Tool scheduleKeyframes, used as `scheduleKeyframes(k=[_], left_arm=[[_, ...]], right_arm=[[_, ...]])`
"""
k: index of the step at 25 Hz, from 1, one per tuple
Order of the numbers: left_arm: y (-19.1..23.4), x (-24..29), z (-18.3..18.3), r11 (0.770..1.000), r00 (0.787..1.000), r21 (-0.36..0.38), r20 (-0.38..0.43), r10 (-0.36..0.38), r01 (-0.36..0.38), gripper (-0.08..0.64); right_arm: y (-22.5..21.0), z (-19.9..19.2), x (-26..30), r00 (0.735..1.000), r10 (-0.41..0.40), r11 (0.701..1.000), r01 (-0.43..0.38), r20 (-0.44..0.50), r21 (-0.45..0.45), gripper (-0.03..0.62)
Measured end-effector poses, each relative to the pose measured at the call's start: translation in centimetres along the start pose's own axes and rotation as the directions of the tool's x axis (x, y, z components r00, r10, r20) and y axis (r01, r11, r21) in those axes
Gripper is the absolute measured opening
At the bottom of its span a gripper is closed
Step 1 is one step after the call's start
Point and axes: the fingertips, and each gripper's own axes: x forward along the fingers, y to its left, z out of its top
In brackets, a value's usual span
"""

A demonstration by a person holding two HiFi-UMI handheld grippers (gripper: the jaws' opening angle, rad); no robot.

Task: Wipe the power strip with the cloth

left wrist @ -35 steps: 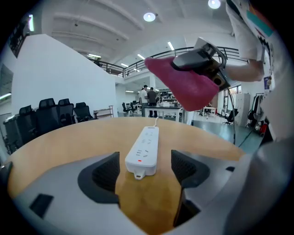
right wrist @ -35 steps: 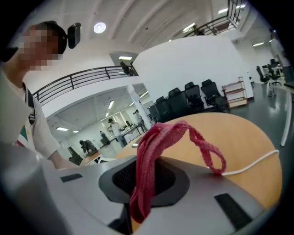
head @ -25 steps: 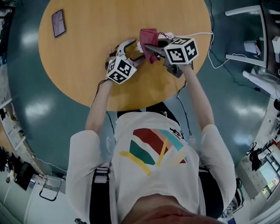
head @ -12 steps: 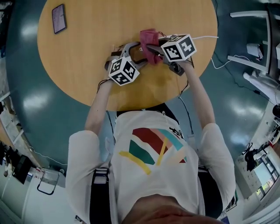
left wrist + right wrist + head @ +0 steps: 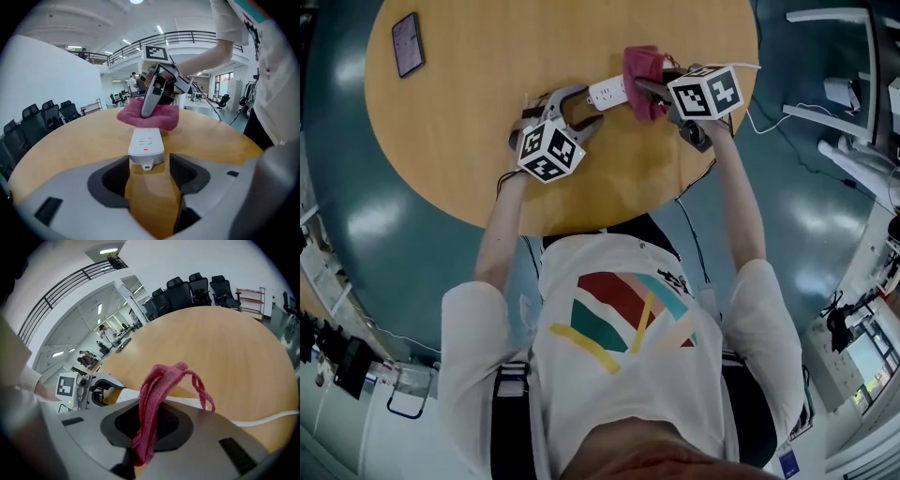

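Head view: power strip point(image 5: 607, 91) lies on the round table point(image 5: 487, 141). Left gripper point(image 5: 575, 105) is at the strip's near end, right gripper point(image 5: 654, 89) over its far end with the pink cloth point(image 5: 644, 66).

Left gripper view: jaws closing, strip's near end between them; pads probably not pressing yet, hard to tell.

Right gripper view: jaws clamped on the cloth, bunched just above the strip.

Best done: pin the strip's near end first, then press the cloth flat and drag it along the strip's top.
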Motion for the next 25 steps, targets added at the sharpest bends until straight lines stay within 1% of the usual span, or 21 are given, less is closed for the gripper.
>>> scheduleKeyframes(k=[2,5,10,17,22,25], left_arm=[[0.1,-1.6,-0.4,1.0,1.0,0.002,0.002,0.001,-0.001,0.313],[0.4,-3.4,-0.9,1.0,1.0,0.004,0.003,0.006,-0.006,0.313],[0.4,-6.2,-2.0,1.0,1.0,0.002,0.004,0.013,-0.013,0.313],[0.1,-6.6,-3.4,1.0,1.0,0.0,0.005,0.011,-0.011,0.313],[-0.1,-6.5,-3.4,1.0,1.0,0.005,0.007,0.006,-0.006,0.313],[0.1,-7.0,-2.7,1.0,0.999,-0.006,0.049,0.008,-0.007,0.313]], right_arm=[[-0.1,0.3,-0.9,0.999,-0.045,0.999,0.045,0.006,0.008,0.04],[-0.5,1.0,-1.8,0.997,-0.075,0.997,0.075,0.018,0.01,0.04],[-0.7,1.4,-3.1,0.988,-0.157,0.988,0.157,0.014,0.013,0.04],[-1.9,0.8,-2.9,0.981,-0.195,0.981,0.194,0.013,0.028,0.04],[-3.4,0.2,-3.3,0.962,-0.272,0.961,0.27,0.019,0.056,0.04],[-2.9,0.1,-4.3,0.953,-0.295,0.954,0.289,0.065,0.079,0.04]])
